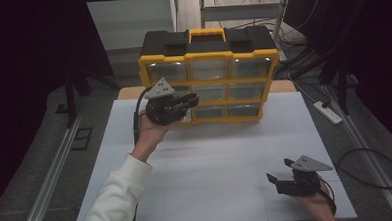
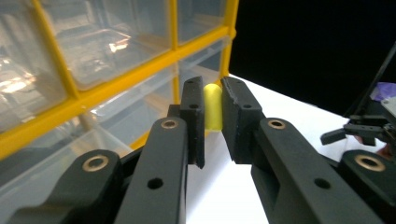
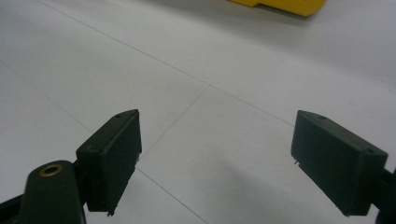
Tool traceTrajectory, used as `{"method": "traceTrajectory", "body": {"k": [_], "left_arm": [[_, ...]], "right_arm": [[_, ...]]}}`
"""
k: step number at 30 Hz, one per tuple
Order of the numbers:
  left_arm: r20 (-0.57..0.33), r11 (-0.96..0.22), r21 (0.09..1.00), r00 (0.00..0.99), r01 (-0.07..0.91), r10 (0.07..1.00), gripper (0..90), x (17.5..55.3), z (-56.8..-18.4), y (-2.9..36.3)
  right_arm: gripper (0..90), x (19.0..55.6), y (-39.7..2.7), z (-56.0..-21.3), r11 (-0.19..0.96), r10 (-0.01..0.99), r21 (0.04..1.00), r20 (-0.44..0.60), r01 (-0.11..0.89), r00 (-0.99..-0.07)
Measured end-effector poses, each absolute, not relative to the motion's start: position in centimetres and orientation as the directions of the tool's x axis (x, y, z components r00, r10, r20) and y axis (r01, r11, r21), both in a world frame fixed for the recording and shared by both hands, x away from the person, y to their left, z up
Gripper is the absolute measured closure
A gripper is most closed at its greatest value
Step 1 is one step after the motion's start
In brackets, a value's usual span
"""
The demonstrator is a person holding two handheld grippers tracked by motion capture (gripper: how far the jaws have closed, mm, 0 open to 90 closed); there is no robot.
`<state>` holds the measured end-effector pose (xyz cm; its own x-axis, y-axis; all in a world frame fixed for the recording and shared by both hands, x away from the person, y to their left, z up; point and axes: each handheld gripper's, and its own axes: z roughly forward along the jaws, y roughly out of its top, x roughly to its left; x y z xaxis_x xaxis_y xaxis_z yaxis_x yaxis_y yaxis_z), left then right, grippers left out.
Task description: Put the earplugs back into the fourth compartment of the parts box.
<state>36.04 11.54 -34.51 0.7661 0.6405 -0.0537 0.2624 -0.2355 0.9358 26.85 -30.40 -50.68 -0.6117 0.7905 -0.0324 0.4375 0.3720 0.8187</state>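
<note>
My left tool (image 1: 192,100) is up in front of the organiser (image 1: 210,75), at its lower left drawers. From the left gripper view its jaws are closed on a small yellow piece (image 2: 213,107), pinched upright between the two pads, with its rounded top showing just above them. Behind the piece I see the yellow frame (image 2: 116,84) and the clear drawers (image 2: 107,42); the drawer nearest the jaws sits low in that view. I cannot tell whether the piece touches the organiser.

The organiser stands upright at the far edge of the white counter (image 1: 221,154), black top and yellow handle uppermost.

My right tool (image 1: 282,176) is near the counter's front right corner, well apart from the organiser and the left tool. In the right gripper view its jaws stand wide apart, with nothing between them but bare counter (image 3: 196,93), and a yellow corner of the organiser (image 3: 285,5) shows at the top edge. I also catch it at the right edge of the left gripper view (image 2: 348,130).
</note>
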Motion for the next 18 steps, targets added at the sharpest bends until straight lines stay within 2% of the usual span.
{"method": "traceTrajectory", "body": {"k": [18], "left_arm": [[-0.063,-0.232,0.904,0.648,0.359,0.759,78.9,39.8,-35.8,14.6]], "right_arm": [[17.2,26.9,-30.5,-50.7,0.377,0.79,0.817,-0.037,0.437,-0.612]]}}
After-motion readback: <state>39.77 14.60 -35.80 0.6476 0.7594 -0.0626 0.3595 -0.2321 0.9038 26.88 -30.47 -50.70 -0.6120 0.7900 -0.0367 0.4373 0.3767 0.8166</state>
